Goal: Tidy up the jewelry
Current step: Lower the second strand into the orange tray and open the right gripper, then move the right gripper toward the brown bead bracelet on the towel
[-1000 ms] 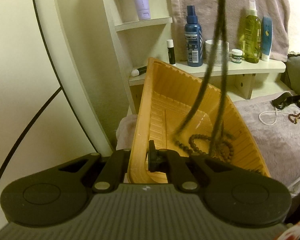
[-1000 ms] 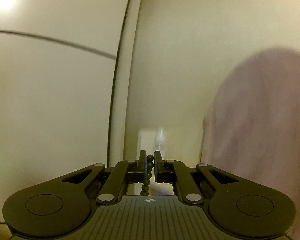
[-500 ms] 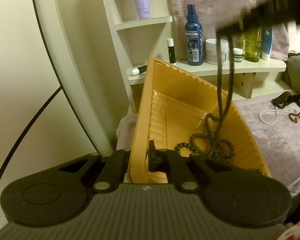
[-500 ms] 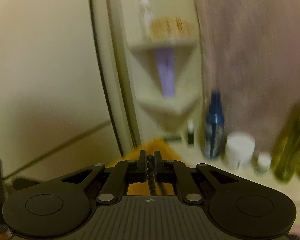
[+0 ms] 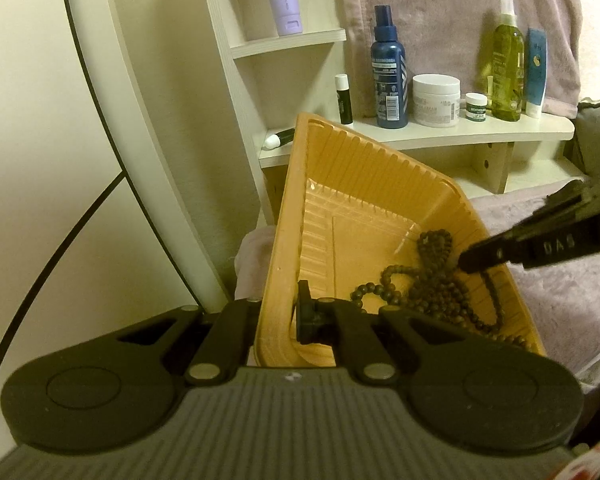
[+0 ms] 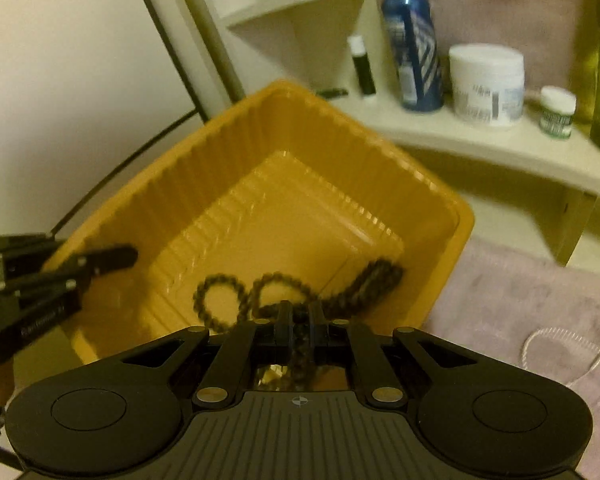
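A: Where is the bead necklace (image 5: 428, 284)?

B: Most of it lies coiled on the floor of the orange tray (image 5: 364, 184), toward the near right corner as the left wrist view shows it. One strand runs up between the fingers of the right gripper (image 6: 299, 326).

A: So the right gripper has hold of it?

B: Its jaws have just been opening, and a narrow gap stands between them with the beads in that gap. The right wrist view is blurred there, so whether the pads are pressing the strand cannot be told. The gripper hangs low over the tray's right side.

A: And the left gripper (image 5: 278, 314)?

B: Clenched on the tray's near wall, one finger inside, the other outside. The tray is tilted, its far corner raised.

A: What sits around it?

B: A pale shelf (image 5: 420, 136) behind, carrying a blue spray bottle (image 5: 389, 76), a white jar (image 5: 436, 100) and a green bottle (image 5: 507, 60). A pink towel (image 5: 572, 292) lies to the right, beside the tray.
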`<state>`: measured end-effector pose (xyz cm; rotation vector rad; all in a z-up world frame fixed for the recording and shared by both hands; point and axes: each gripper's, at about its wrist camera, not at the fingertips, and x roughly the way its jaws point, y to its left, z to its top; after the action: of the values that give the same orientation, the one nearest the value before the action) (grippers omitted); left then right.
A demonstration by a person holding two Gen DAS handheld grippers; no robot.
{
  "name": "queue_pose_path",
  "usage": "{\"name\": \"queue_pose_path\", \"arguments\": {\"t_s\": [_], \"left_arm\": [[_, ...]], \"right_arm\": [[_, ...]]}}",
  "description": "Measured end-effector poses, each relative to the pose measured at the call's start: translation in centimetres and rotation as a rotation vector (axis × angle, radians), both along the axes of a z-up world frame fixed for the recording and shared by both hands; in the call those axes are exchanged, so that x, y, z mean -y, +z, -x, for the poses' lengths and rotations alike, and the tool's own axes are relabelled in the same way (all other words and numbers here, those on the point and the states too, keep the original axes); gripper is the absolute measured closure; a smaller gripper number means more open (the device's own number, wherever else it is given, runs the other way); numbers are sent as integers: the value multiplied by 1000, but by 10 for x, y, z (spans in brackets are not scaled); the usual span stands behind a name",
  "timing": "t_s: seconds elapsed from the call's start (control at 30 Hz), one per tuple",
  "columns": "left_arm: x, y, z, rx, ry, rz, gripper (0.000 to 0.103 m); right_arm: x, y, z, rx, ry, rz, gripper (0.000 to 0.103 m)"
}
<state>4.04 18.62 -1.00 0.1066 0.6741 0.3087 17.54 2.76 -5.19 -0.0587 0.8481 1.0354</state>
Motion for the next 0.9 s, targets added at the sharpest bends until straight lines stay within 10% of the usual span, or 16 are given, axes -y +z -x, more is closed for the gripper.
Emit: {"name": "queue_pose_path", "arguments": {"t_s": [0.1, 0.9], "left_arm": [[0, 0, 0, -2, 0, -1, 99], [5, 2, 0, -9, -1, -10, 99]], "right_arm": [[11, 2, 2, 8, -39, -35, 40], [214, -44, 11, 167, -701, 61, 40]]}}
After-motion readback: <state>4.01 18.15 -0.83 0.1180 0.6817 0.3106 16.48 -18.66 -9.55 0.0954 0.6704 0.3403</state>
